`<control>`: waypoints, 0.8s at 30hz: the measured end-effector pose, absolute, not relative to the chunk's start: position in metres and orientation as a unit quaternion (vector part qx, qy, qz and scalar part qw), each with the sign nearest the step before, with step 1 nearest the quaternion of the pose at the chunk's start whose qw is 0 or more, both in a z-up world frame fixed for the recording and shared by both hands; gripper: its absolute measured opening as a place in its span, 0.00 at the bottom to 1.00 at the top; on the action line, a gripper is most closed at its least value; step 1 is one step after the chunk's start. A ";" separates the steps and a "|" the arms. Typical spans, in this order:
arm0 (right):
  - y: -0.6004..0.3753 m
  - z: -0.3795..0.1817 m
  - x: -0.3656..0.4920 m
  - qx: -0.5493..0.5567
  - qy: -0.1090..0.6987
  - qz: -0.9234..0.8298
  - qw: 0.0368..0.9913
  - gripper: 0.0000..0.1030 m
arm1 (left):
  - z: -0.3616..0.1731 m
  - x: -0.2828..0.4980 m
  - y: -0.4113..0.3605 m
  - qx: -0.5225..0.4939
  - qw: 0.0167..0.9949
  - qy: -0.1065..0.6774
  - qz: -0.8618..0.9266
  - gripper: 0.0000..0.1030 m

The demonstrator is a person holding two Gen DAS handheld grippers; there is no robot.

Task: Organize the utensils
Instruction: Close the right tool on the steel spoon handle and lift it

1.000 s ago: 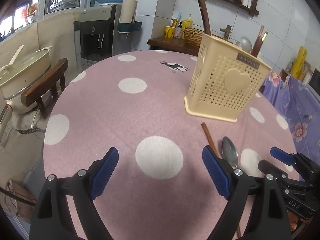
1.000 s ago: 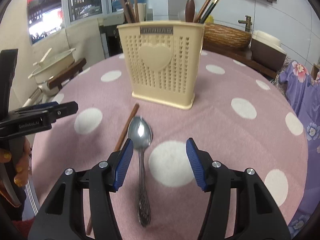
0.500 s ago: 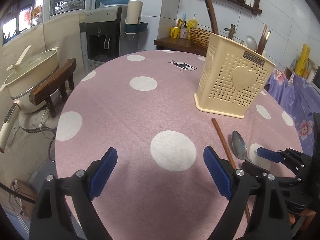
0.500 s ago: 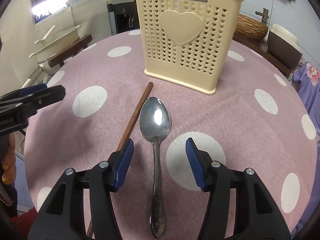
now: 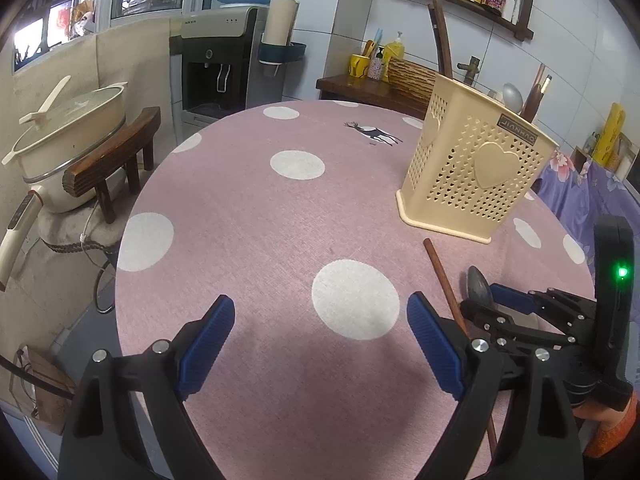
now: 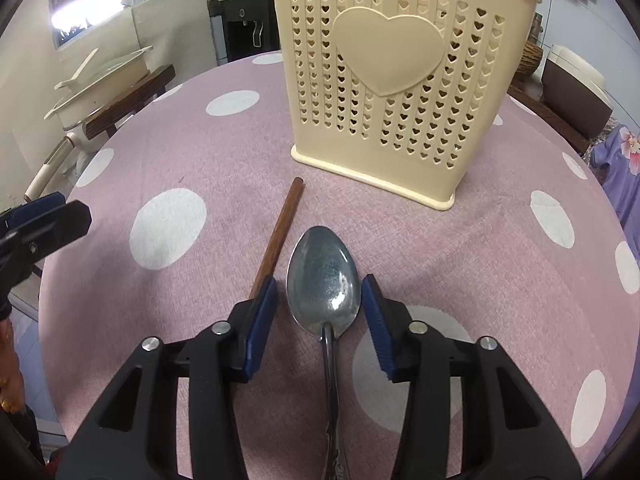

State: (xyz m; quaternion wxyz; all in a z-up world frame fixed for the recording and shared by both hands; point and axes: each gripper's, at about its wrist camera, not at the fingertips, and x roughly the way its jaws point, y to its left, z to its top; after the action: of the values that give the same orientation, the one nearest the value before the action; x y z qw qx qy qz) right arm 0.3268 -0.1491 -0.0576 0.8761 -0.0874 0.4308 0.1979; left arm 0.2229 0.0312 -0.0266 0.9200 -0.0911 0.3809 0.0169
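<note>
My right gripper (image 6: 319, 316) has come down and narrowed its jaws around the spoon (image 6: 321, 276) lying on the worktop (image 6: 200, 168) beside the chopstick (image 6: 278, 236), so lifting it into the holder (image 6: 396, 80) seems next, while my left gripper (image 5: 320, 344) hangs wide.

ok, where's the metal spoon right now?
In the right wrist view, the metal spoon lies on the tablecloth, bowl between the open right gripper, beside the wooden chopstick, before the utensil holder.
</note>
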 end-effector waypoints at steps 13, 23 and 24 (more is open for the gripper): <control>-0.193 -0.023 0.313 -0.006 0.395 0.189 0.899 0.37 | -0.036 0.236 0.001 -0.080 0.911 0.405 -0.018 0.84; -0.240 0.038 0.281 0.044 0.317 0.171 0.932 0.37 | -0.037 0.251 -0.030 -0.070 0.907 0.412 -0.041 0.82; -0.243 0.039 0.279 0.048 0.316 0.170 0.932 0.37 | -0.037 0.252 -0.032 -0.070 0.907 0.414 -0.042 0.82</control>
State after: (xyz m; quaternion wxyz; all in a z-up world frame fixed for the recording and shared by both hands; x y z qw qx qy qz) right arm 0.2795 -0.2433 0.0390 0.9323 0.0475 0.3158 0.1697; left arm 0.2524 -0.0316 -0.0374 0.9067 -0.0702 0.4138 -0.0421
